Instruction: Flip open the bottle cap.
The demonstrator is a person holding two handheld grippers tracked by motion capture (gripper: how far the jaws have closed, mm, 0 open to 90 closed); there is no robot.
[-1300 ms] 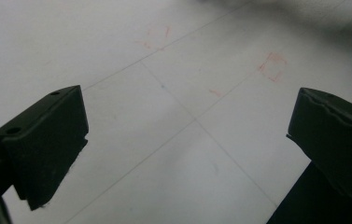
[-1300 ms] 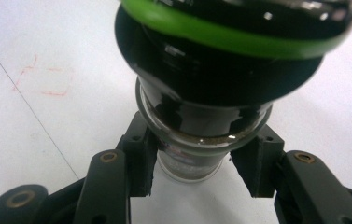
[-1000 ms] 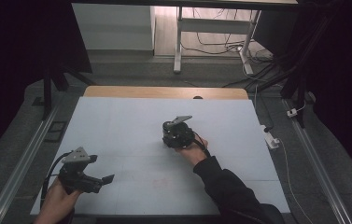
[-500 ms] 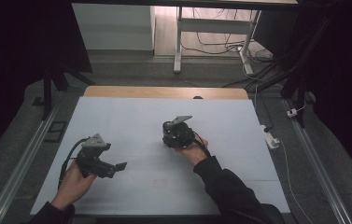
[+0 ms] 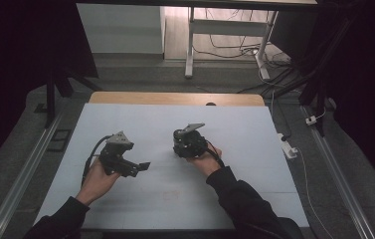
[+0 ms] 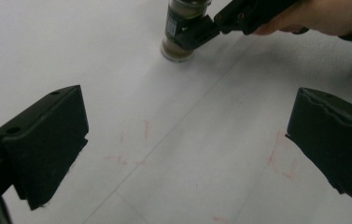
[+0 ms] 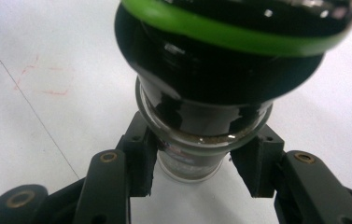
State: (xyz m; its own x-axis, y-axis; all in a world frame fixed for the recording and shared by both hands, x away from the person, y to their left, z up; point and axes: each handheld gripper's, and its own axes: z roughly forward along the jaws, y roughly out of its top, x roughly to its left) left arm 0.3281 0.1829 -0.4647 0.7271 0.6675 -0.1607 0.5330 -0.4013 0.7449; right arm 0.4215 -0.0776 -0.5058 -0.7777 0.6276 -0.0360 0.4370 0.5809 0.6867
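A glass jar (image 7: 197,116) with a black cap and a green ring stands upright on the white table sheet (image 5: 254,129). My right gripper (image 7: 190,172) is shut on its glass body just below the cap. In the left gripper view the jar (image 6: 178,42) stands at the top with the right gripper (image 6: 197,32) clamped across it. My left gripper (image 6: 187,140) is open, its black pads (image 6: 47,140) wide apart with nothing between them, pointing toward the jar. In the high view the left gripper (image 5: 142,166) is left of centre and the right gripper (image 5: 187,144) is at the middle.
Faint red pen marks (image 6: 131,144) and a thin line cross the sheet between the two grippers. The table's wooden far edge (image 5: 175,98) lies beyond. A white power strip (image 5: 288,148) and metal rails (image 5: 21,179) flank the table on the floor.
My left gripper has moved from the near left corner away from the person and rightward, toward the jar. The right gripper and the jar have stayed still.
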